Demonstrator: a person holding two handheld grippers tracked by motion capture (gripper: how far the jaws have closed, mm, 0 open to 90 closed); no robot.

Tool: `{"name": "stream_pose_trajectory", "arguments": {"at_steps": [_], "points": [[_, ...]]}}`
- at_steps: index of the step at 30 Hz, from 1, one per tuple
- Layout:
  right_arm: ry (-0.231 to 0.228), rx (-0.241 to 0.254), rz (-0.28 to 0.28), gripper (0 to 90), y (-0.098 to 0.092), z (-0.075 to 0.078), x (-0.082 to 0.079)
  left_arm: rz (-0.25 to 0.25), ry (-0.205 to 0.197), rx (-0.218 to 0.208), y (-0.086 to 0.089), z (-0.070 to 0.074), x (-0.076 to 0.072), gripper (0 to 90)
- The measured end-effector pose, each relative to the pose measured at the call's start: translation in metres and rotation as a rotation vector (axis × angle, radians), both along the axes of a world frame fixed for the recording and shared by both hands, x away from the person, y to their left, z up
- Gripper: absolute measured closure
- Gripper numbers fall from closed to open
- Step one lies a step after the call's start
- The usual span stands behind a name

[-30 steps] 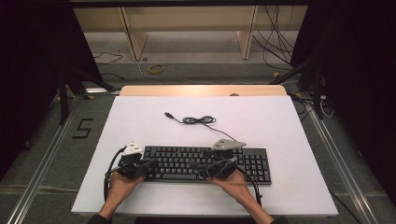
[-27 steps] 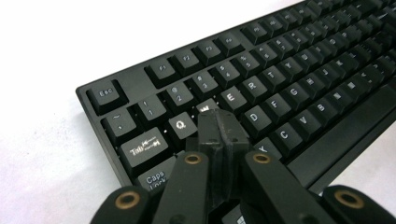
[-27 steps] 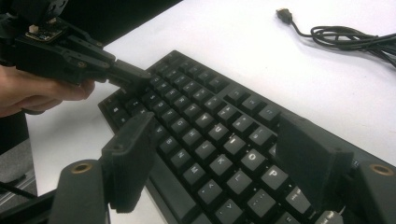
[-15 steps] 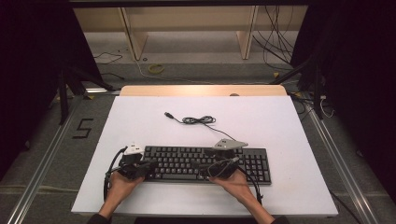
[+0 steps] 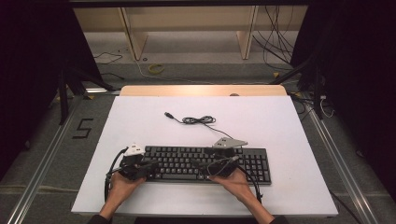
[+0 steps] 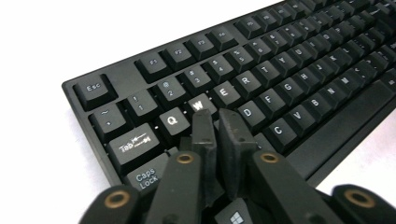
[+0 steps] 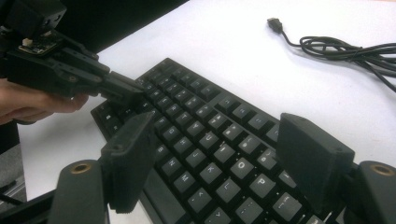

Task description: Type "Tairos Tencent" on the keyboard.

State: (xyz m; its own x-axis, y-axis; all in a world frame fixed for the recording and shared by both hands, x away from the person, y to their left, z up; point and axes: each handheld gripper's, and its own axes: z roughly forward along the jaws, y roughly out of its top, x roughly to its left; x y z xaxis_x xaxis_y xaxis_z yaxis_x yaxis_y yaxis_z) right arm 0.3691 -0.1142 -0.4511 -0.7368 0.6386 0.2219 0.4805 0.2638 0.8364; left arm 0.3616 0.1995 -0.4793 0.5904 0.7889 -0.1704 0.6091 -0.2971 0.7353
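Little has changed since a second ago: the keyboard (image 5: pixel 205 162) lies at the same spot on the near half of the table (image 5: pixel 280 121), both hands sit at the same places, and the cord (image 5: pixel 198 120) is as it was. The one difference is at the left gripper (image 6: pixel 218 115), whose jaws have just been opening a little; they are now almost together, with a thin slit between them and nothing in that slit. In the left gripper view their tips rest low over the letter rows, just near the W and E keys, over the keyboard's left end. The right gripper (image 7: pixel 215 140) hangs above the right-middle part of the keyboard with its jaws spread wide and nothing between them, so it is released.

The keyboard is a long, flat, black plastic slab with rounded corners, its keys square with slightly dished matte tops and white printed letters; the space bar is a long smooth strip on its near edge. It lies parallel to the near edge of the table. The tabletop is a smooth, plain white sheet with a strip of pale wood along the far edge. The cord, thin and black, lies in a loose bundle beyond the keyboard, its small plug (image 5: pixel 167 114) pointing left. Each jaw is a black, blunt block with a dull, grainy surface, carried on links with brass-coloured pivots.
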Motion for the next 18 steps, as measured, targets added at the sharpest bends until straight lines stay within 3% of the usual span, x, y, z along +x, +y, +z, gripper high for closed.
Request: {"name": "stream_pose_trajectory", "arguments": {"at_steps": [9, 18], "points": [[-0.003, -0.003, -0.002, 34.4, 0.0013, 0.0001, 0.0029, -0.004, -0.052, -0.051, -0.0011, 0.0042, -0.006, 70.6], [-0.002, -0.016, 0.009, 44.0, 0.0063, 0.0004, 0.0055, 0.005, -0.084, -0.102, -0.0011, 0.0068, -0.0098, 51.2]]}}
